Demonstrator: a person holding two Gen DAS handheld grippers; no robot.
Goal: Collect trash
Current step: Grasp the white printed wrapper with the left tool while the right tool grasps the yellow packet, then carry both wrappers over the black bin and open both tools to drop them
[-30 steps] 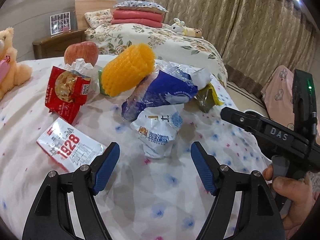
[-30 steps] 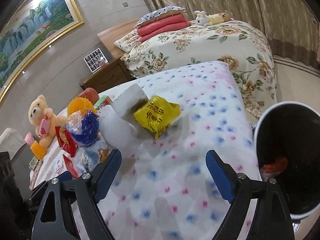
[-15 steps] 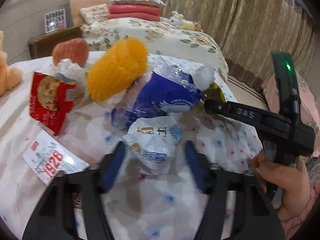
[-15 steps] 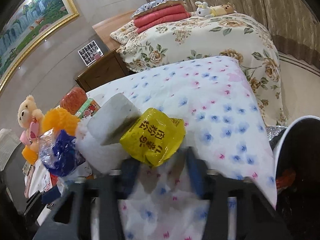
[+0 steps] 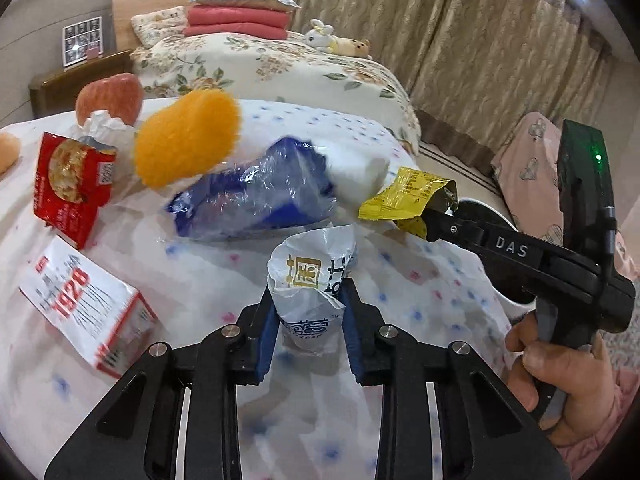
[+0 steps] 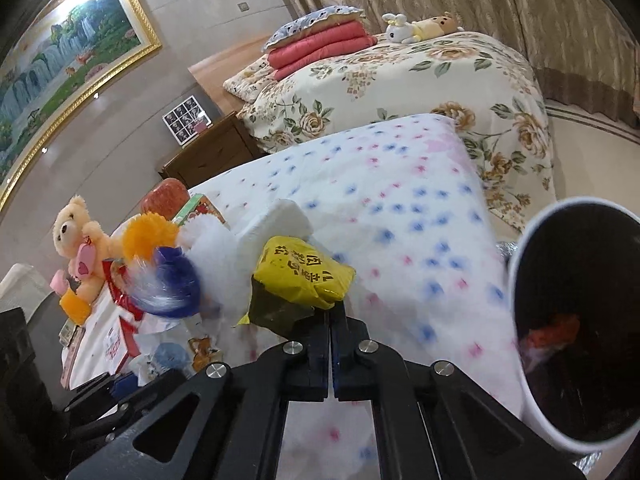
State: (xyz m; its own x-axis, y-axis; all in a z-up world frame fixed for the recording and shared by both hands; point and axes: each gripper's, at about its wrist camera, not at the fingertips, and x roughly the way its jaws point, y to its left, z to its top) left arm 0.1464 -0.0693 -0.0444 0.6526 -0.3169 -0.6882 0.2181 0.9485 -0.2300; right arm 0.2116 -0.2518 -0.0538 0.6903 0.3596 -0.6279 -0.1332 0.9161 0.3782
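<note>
A crumpled white wrapper with blue print (image 5: 310, 280) stands on the flowered bedsheet (image 5: 400, 272). My left gripper (image 5: 310, 322) is around its lower half, jaws closing, and both blue pads (image 5: 267, 326) press into it. My right gripper (image 6: 330, 320) is shut, pinching the dark edge of a yellow wrapper (image 6: 304, 272) and holding it just above the sheet. From the left wrist camera, that yellow wrapper (image 5: 406, 198) hangs from the right gripper (image 5: 430, 226), with a hand (image 5: 560, 368) on its handle. A white-rimmed bin (image 6: 516, 268) with a dark inside stands to the right.
Behind the white wrapper lie a blue plastic bag (image 5: 256, 196), an orange foam net (image 5: 184, 144), a red snack packet (image 5: 68, 184), a white "1928" box (image 5: 80, 300), a tissue pack (image 5: 360, 164) and an apple (image 5: 108, 96). A teddy bear (image 6: 80, 236) sits far left. A floral bed (image 6: 400, 80) lies beyond.
My left gripper moved forward and closed around the white wrapper. My right gripper closed on the yellow wrapper's edge and pulled it away from the pile.
</note>
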